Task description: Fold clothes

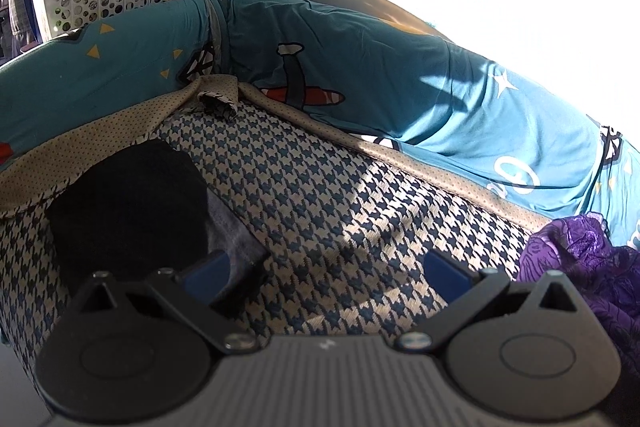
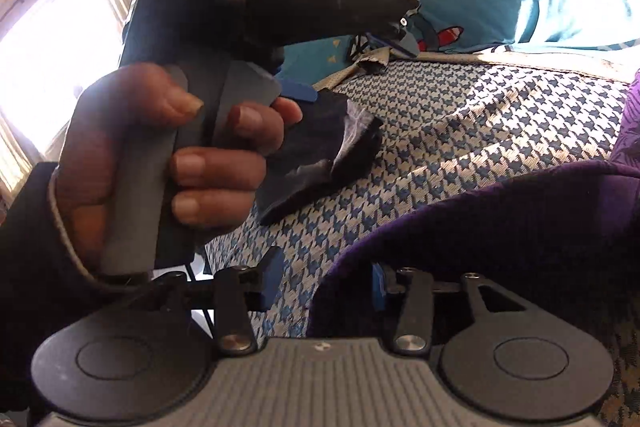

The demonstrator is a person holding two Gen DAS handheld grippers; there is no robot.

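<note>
Left gripper (image 1: pixel 326 269) held wide open, empty, above houndstooth bedspread (image 1: pixel 320 187); dark folded garment (image 1: pixel 132 203) at ten o'clock, apparently released. Right gripper (image 2: pixel 322 285) seen partly open; purple garment (image 2: pixel 500 227) at two o'clock, likely next, grip untellable.

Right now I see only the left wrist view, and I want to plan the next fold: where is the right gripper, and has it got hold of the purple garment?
Observer: The right gripper is at the near edge of the purple garment. Its jaws are open. The cloth covers one finger and the other stands clear, so nothing is pinched.
Operator: What's holding my left gripper steady?
Observer: A hand is wrapped around its handle, with a dark sleeve at the wrist.
Operator: Where is all that glare coming from?
Observer: From a curtained window beside the houndstooth bedspread. It is strongly backlit.
</note>
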